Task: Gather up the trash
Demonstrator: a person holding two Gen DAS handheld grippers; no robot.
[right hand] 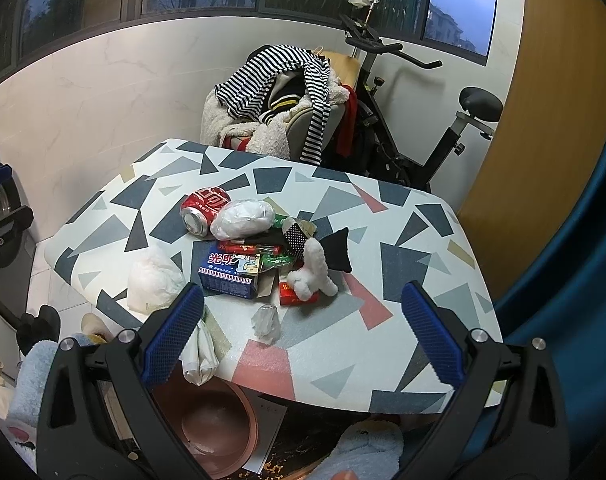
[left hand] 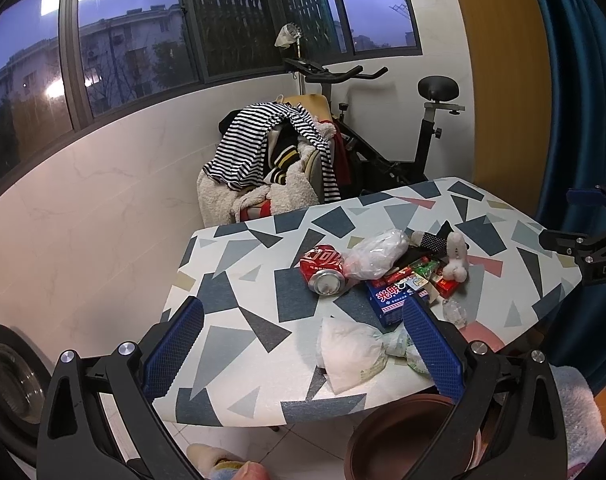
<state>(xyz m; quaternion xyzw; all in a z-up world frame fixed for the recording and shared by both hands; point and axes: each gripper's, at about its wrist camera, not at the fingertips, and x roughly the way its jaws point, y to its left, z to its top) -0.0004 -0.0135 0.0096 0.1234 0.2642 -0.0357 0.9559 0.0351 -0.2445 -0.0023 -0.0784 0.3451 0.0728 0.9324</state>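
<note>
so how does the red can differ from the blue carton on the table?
The red can is a dented cylinder lying on its side, silver end facing the camera; the blue carton is a rectangular box lying flat. The can sits at the pile's far edge, the carton nearer the grippers. Both rest on the patterned table, ungrasped.

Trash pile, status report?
Both grippers open, empty, short of the table. Red can, blue carton, wrappers untouched. Plush toy lies amid the trash.

Patterned table [right hand: 403, 264] under heaped trash [right hand: 247, 248]
</note>
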